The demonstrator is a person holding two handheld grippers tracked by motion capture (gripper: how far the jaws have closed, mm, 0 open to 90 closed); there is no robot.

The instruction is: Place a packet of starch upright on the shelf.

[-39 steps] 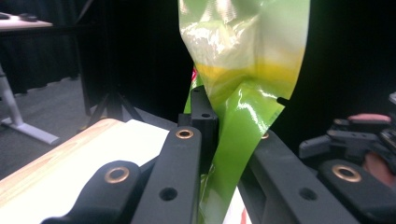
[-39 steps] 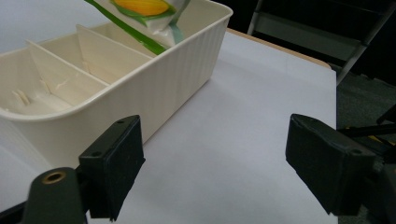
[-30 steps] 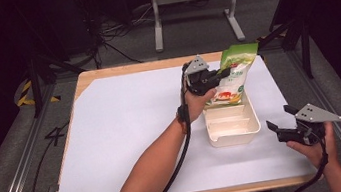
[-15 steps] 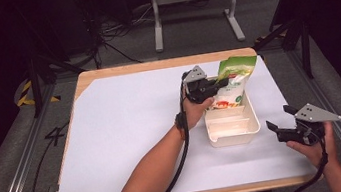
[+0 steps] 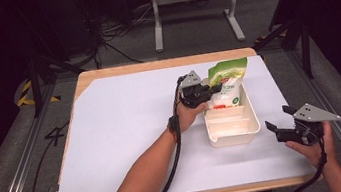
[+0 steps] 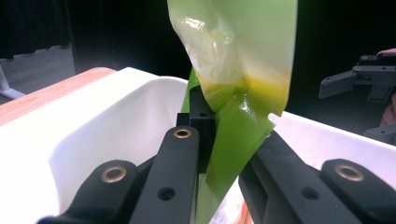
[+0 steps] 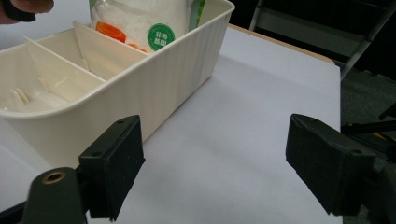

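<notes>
A green and white food pouch (image 5: 228, 81) stands upright in the far compartment of a cream divided bin (image 5: 235, 138). My left gripper (image 5: 214, 90) is shut on the pouch's left edge from the bin's left side. In the left gripper view the black jaws (image 6: 224, 135) pinch the green film of the pouch (image 6: 243, 70) above the bin's white wall (image 6: 93, 135). My right gripper (image 5: 278, 117) hangs open to the right of the bin, holding nothing. In the right gripper view the gripper (image 7: 215, 158) frames bare white paper beside the bin (image 7: 154, 88) and the pouch (image 7: 144, 18).
White paper (image 5: 128, 132) covers the wooden table (image 5: 154, 65). The bin's two nearer compartments (image 5: 231, 127) hold nothing. A metal stand (image 5: 193, 2) and cables lie on the floor beyond the table's far edge.
My left gripper has come down and slightly nearer with the pouch, whose bottom now sits lower in the bin's far compartment. The right gripper has stayed where it was.
</notes>
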